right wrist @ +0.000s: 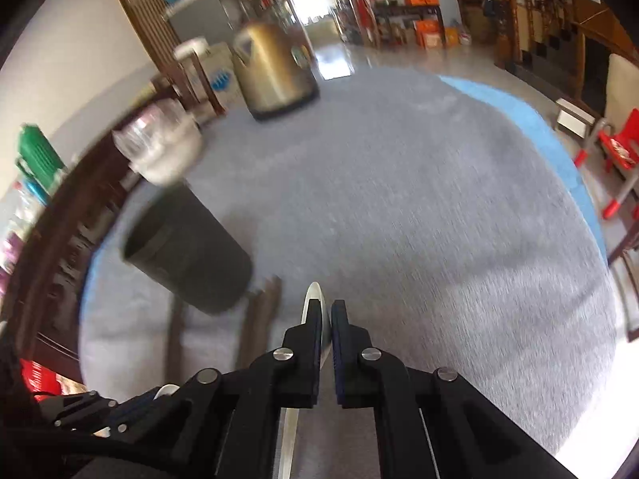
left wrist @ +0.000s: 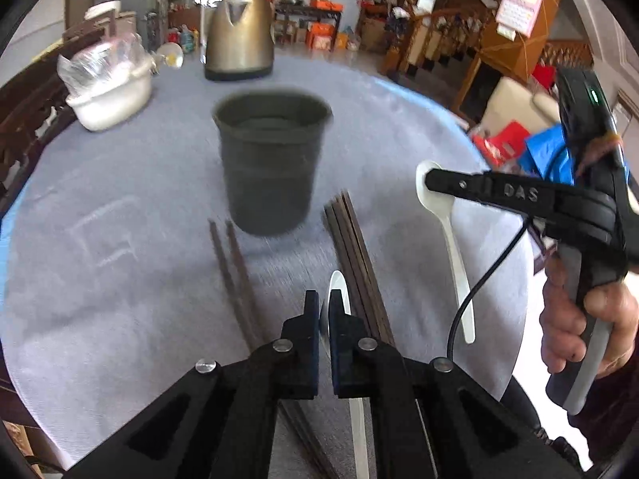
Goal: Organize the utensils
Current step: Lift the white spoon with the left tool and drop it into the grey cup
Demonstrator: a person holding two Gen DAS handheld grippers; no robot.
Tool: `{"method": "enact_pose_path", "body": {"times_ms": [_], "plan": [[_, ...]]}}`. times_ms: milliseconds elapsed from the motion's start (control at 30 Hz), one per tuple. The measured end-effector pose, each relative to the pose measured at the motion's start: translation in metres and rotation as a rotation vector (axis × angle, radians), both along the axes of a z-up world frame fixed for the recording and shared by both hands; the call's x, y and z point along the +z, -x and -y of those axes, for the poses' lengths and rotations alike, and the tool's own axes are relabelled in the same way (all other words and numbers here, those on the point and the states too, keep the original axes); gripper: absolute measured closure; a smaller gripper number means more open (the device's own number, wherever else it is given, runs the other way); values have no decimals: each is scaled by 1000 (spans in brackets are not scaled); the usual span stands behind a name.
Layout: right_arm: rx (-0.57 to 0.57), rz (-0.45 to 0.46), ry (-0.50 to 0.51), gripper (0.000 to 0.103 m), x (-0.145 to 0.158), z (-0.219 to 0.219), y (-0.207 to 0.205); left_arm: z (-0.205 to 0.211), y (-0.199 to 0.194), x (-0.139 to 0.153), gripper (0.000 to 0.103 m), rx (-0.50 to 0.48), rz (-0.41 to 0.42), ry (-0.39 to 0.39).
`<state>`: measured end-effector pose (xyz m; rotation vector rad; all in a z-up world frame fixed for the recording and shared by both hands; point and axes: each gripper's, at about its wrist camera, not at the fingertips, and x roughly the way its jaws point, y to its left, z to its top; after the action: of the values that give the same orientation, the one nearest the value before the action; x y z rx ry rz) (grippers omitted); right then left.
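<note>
A dark grey cup (left wrist: 270, 163) stands upright on the grey tablecloth (left wrist: 120, 183). Several brown chopsticks (left wrist: 355, 255) lie right of it and a pair (left wrist: 233, 275) lies left. My left gripper (left wrist: 325, 303) is shut on a white spoon (left wrist: 339, 287) low over the cloth. My right gripper (left wrist: 431, 181) shows at the right, shut on a second white spoon (left wrist: 451, 247). In the right wrist view my right gripper (right wrist: 325, 311) pinches its spoon (right wrist: 313, 299); the cup (right wrist: 187, 255) is to the left.
A gold kettle (left wrist: 239, 36) stands at the table's far side, also in the right wrist view (right wrist: 271, 72). A white bowl with plastic wrap (left wrist: 110, 84) sits at the far left. Wooden chairs (left wrist: 24, 107) ring the left edge.
</note>
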<state>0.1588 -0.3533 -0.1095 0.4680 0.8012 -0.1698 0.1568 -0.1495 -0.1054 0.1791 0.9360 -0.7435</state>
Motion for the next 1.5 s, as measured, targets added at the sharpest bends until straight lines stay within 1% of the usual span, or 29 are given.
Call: {"method": "enact_pose_path", "body": {"times_ms": [133, 200, 267, 367, 400, 467, 533, 633, 767, 833, 900, 967, 1067, 1200, 1367, 1500], "plan": [[0, 136, -11, 98, 29, 3, -1, -8, -14, 37, 98, 65, 88, 59], [7, 228, -13, 98, 47, 2, -8, -12, -27, 59, 98, 128, 146, 94], [-3, 314, 14, 98, 64, 1, -16, -16, -41, 79, 98, 186, 202, 132], [-24, 426, 39, 98, 86, -3, -34, -25, -70, 106, 98, 287, 273, 213], [-34, 458, 45, 98, 90, -5, -40, -24, -79, 110, 98, 305, 281, 232], [-53, 490, 71, 98, 95, -9, -55, -18, -97, 115, 98, 343, 300, 268], [-63, 522, 110, 98, 96, -18, -71, -14, -108, 113, 98, 360, 314, 304], [-55, 543, 153, 98, 90, -30, -88, -3, -123, 101, 98, 393, 350, 341], [-52, 582, 203, 98, 84, -45, -97, -5, -128, 77, 98, 438, 356, 436], [-33, 579, 233, 98, 79, -53, -103, -4, -129, 69, 98, 451, 354, 435], [-4, 578, 300, 98, 72, -64, -109, -5, -126, 59, 98, 454, 357, 419], [30, 568, 343, 98, 63, -72, -107, -7, -125, 53, 98, 450, 348, 420], [74, 553, 343, 98, 53, -76, -106, -9, -122, 47, 98, 432, 339, 403], [119, 523, 373, 97, 46, -81, -98, -8, -114, 42, 98, 399, 343, 378], [132, 510, 316, 97, 46, -73, -81, -13, -102, 41, 98, 364, 332, 371], [162, 463, 249, 96, 46, -66, -69, -16, -88, 38, 98, 316, 312, 336]]}}
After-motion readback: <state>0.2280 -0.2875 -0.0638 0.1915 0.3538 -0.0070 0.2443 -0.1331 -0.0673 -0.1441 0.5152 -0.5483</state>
